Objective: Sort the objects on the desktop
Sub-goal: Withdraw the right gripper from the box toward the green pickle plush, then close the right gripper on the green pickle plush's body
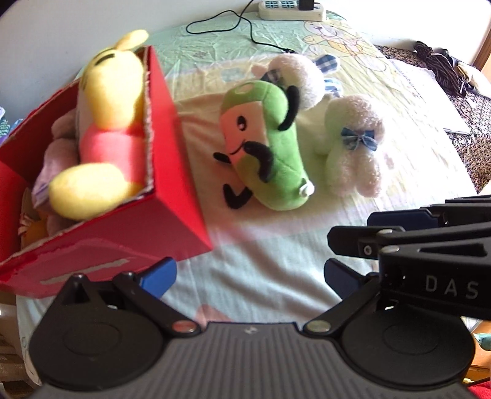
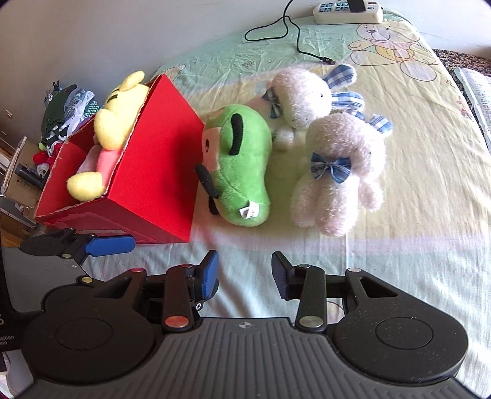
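- Green plush (image 2: 237, 165) lies on the bed (image 2: 399, 239), touching the red box (image 2: 153, 172).
- Right gripper (image 2: 245, 273) hangs spread and empty before it; left gripper (image 1: 250, 273) likewise (nearer the box).
- Pinch the plush across its narrow middle, clear of the white bunnies (image 2: 334, 172) behind.

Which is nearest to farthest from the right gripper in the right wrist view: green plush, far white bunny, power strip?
From the right gripper:
1. green plush, just ahead, beside the red box.
2. far white bunny, behind the green plush, ahead and slightly right.
3. power strip, at the far edge of the bed, top right.
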The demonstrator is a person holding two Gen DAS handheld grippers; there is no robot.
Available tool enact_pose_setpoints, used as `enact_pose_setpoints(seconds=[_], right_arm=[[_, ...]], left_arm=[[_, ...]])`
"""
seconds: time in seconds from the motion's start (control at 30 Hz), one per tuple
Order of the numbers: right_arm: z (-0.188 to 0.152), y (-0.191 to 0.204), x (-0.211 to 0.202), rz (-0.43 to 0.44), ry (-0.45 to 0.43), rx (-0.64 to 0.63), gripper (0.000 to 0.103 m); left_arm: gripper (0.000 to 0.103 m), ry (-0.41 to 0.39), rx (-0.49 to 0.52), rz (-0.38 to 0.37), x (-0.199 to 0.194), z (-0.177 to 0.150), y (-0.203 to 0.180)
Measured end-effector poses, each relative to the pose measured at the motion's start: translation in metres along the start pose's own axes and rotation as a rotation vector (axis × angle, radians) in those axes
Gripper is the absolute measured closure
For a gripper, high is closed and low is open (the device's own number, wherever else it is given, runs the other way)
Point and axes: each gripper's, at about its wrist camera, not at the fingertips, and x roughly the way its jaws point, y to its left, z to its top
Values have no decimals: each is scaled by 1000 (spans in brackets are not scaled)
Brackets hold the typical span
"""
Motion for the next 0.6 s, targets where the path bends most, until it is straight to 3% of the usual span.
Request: enact_pose_setpoints(seconds=[0.37,0.6], right_arm=[[7,-42,-15,-24,-26,47,62],[25,-63,-21,-11,-56,74,61]], left_arm=[[1,-8,26,-15,8,18,-31],[1,-57,25,-17,14,32,-39]])
